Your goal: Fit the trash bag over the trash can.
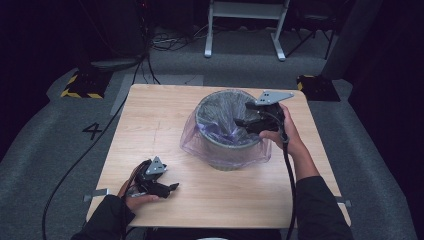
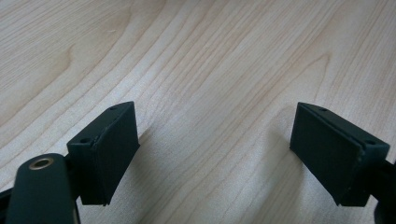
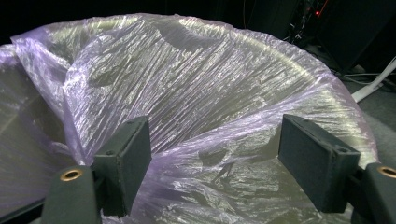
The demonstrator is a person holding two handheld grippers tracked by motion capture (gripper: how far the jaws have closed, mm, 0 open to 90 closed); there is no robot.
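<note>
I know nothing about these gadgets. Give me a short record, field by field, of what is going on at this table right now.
Setting: a wooden table with a bin on it
Bin: a grey waste bin, upright, right of the table's middle
Liner: a thin purple plastic bag inside the bin, its edge draped over the rim
Right gripper: right gripper at the bin's right rim, jaws open over a fold of the bag, not pressing on it
Left gripper: left gripper low over bare wood near the front left, jaws open, nothing between them

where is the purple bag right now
In the high view the purple bag lines the grey bin at the table's centre-right, its edge draped over the rim, with the right tongs open above it.
</note>
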